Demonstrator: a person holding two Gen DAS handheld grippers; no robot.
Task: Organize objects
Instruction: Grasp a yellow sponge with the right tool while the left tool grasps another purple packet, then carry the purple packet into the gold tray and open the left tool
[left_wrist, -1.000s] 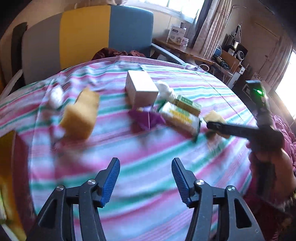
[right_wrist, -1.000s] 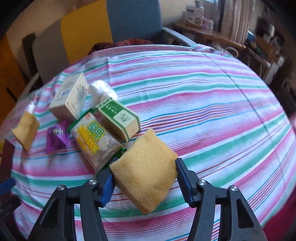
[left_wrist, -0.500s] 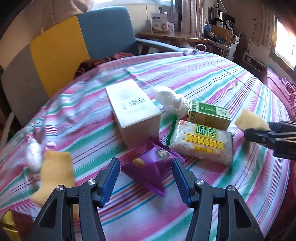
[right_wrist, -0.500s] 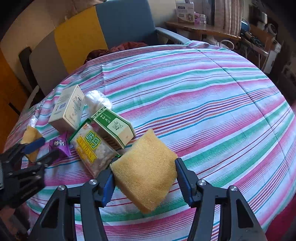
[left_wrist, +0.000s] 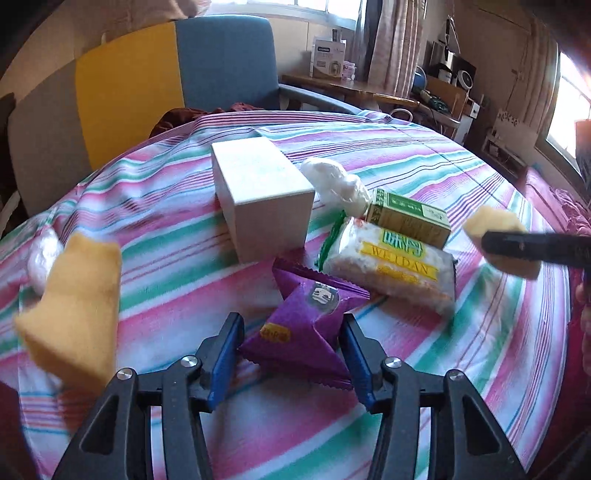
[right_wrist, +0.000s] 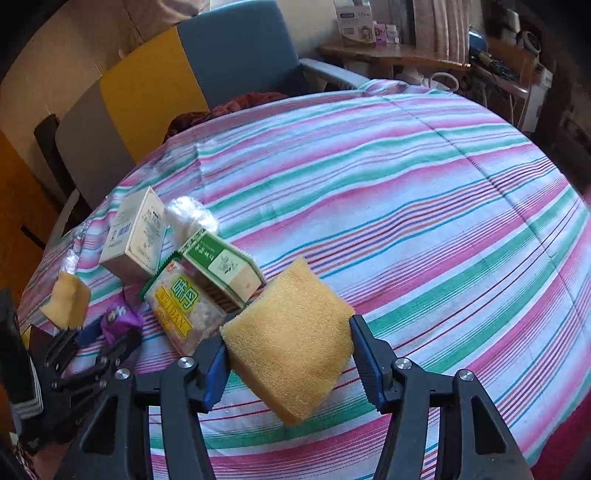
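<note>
While my right tool (right_wrist: 286, 363) grips the yellow sponge (right_wrist: 288, 341), my open left tool (left_wrist: 291, 354) straddles the purple snack packet (left_wrist: 306, 325); closing comes next.

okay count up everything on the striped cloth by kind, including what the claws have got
Sponges: 2, one on the cloth, one in the right claw
Boxes: 2, white, green
Snack packets: 2, purple, WEIDAN
White wrapped bundles: 2
Total: 8

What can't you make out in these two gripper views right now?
- Left wrist view: the second yellow sponge at left is motion-blurred.
- Left wrist view: whether the left gripper touches the purple packet.
- Right wrist view: the held yellow sponge hides the striped cloth beneath.
</note>
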